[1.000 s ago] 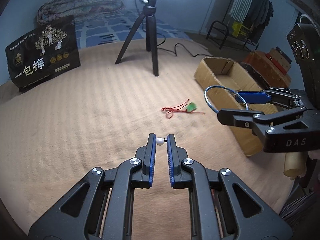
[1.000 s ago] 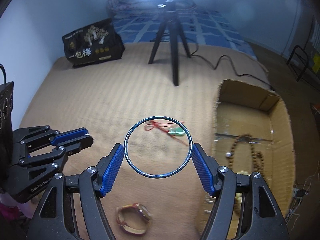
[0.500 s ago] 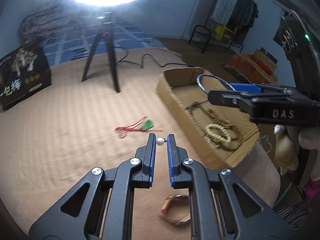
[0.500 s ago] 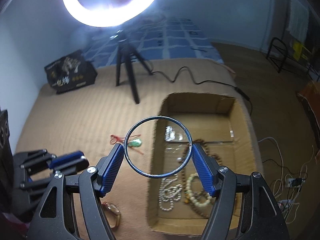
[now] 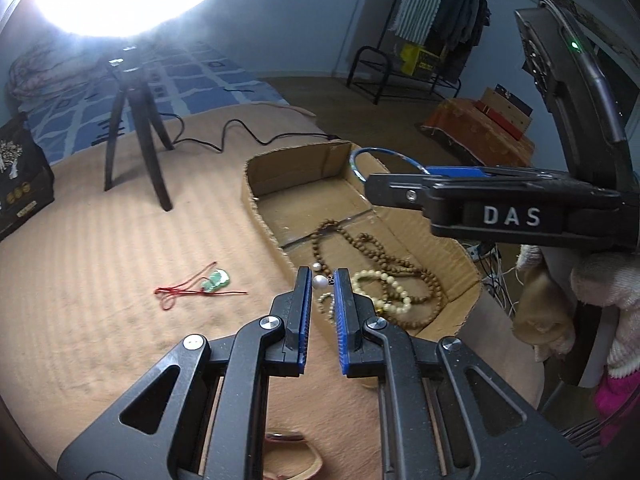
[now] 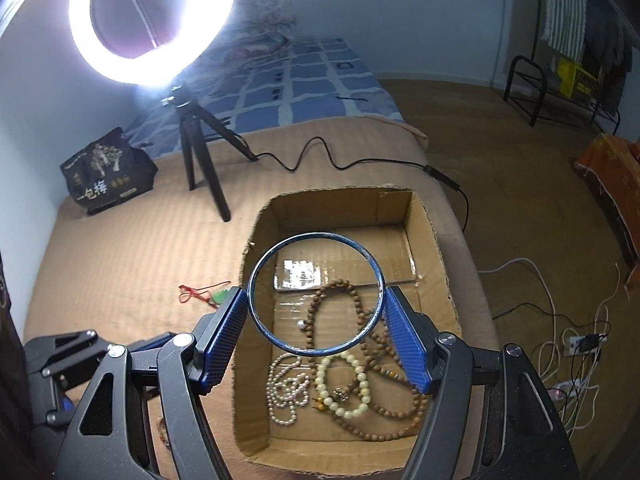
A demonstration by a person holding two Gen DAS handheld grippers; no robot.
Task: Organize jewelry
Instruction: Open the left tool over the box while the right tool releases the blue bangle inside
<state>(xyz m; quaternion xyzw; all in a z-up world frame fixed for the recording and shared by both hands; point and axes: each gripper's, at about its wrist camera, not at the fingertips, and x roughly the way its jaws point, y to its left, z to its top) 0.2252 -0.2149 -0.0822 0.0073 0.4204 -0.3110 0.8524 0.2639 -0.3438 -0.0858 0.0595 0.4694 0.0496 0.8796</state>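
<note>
My left gripper (image 5: 320,280) is shut on a small white pearl piece (image 5: 319,281), held at the near left rim of the cardboard box (image 5: 264,216). My right gripper (image 6: 316,300) is shut on a thin blue bangle (image 6: 280,340), held above the box (image 6: 440,256). The bangle also shows in the left wrist view (image 5: 356,160). The box holds a brown bead necklace (image 6: 356,300), a cream bead bracelet (image 6: 360,376) and a small pearl strand (image 6: 280,396). A red cord with a green pendant (image 5: 214,280) lies on the tan mat left of the box.
A ring light on a black tripod (image 6: 200,168) stands behind the box, its cable (image 6: 320,160) trailing right. A black printed bag (image 6: 106,172) sits at the back left. A tan bangle (image 5: 288,456) lies under my left gripper. The mat edge drops off right of the box.
Both grippers have swung right and risen toward the box. The bangle now hangs over the box interior; the pearl piece has come to the box's near left rim.
</note>
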